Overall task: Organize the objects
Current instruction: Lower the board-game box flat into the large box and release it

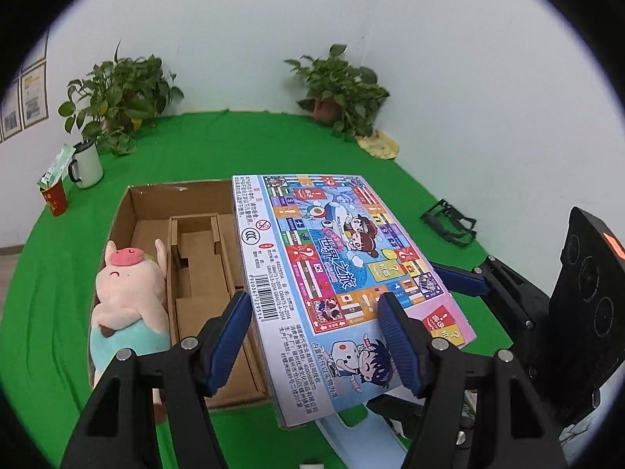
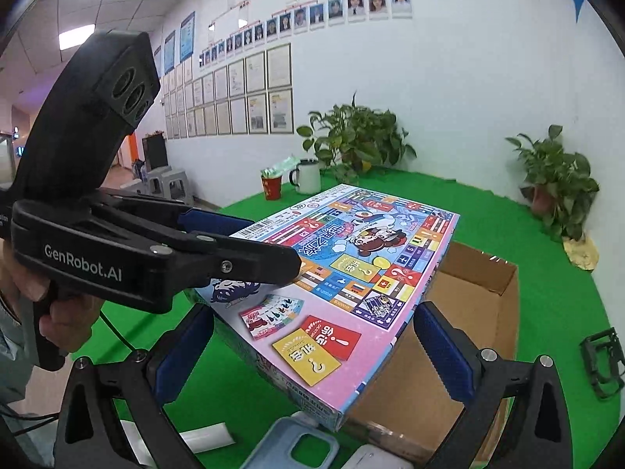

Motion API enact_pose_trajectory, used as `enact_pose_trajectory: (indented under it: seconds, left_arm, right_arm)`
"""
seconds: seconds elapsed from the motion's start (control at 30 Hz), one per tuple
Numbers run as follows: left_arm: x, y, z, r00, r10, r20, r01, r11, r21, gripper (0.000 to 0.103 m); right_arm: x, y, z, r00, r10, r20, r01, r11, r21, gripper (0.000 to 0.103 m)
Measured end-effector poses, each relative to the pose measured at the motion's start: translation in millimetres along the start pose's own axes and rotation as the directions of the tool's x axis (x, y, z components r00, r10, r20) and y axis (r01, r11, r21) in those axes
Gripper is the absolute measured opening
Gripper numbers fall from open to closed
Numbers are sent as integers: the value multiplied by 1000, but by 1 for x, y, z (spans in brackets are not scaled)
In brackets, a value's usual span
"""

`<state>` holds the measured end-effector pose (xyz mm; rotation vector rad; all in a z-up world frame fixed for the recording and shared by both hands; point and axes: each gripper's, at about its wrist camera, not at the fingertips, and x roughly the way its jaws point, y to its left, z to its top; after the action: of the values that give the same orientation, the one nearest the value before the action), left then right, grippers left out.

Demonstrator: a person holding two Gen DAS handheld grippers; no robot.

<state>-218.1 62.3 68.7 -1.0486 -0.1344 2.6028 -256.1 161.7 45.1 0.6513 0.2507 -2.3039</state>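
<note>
A colourful board game box (image 1: 343, 258) hangs tilted above an open cardboard box (image 1: 183, 195). My left gripper (image 1: 312, 299) is shut on the game box's near edge, with one blue pad under it and the other on its printed top. From the right wrist view, the game box (image 2: 351, 273) has its near corner between the pads of my right gripper (image 2: 314, 312), which press its two side walls. The left gripper (image 2: 250, 242) shows there from the side, in a person's hand (image 2: 39, 297). A pink plush pig (image 1: 129, 293) lies in the cardboard box's left part.
On the green table are two potted plants (image 1: 117, 93) (image 1: 340, 90), a white mug (image 1: 88, 164), a red cup (image 1: 54, 197), a yellow cloth (image 1: 379, 144) and a black folding frame (image 1: 449, 222). Cardboard dividers (image 1: 195, 258) split the box. A phone case (image 2: 297, 445) lies at the near edge.
</note>
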Motion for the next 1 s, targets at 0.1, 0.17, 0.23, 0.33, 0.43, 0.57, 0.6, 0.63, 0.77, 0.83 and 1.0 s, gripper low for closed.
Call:
enact_pose_trajectory:
  seconds: [0.1,0.17,0.23,0.33,0.43,0.57,0.6,0.63,0.77,0.83,1.0]
  left_arm:
    - [24,4,2,998,36,-42,-35,999,13,66]
    - [37,7,0,997,41,-72,-41,999,5,66]
    - [49,11,-4,994,40,-102,-42,999,-15,64]
    - [61,9,-12,988,62,-138,-62,998,2,62]
    - [69,7,-17,982,84,-168,-81,996,23,53]
    - [79,9,-25,971,104,-214,-101,995,25,49]
    - [80,9,-28,969,112,-222,-109,994,28,48]
    - [80,9,-30,966,120,-230,-116,993,31,46]
    - [82,12,-39,956,126,-265,-121,992,38,31]
    - [80,11,-43,956,92,-279,-83,996,43,25]
    - [57,13,-47,969,106,-221,-96,994,56,25]
  right_arm:
    - [31,-20,2,998,15,-61,-14,1000,5,103]
    - [48,-32,-2,994,49,-98,-45,998,41,103]
    - [63,-47,-7,988,91,-121,-81,993,88,103]
    - [82,-64,-22,979,137,-153,-114,983,147,103]
    - [98,-73,-38,968,159,-195,-126,978,169,103]
    - [116,-85,-55,943,200,-268,-144,966,213,102]
    - [119,-81,-58,938,203,-282,-145,966,214,102]
    - [123,-80,-62,931,206,-300,-147,967,210,102]
    - [136,-72,-75,897,228,-380,-152,964,218,103]
    - [138,-76,-80,892,234,-387,-143,958,248,99]
    - [134,-96,-71,896,278,-347,-131,911,392,91]
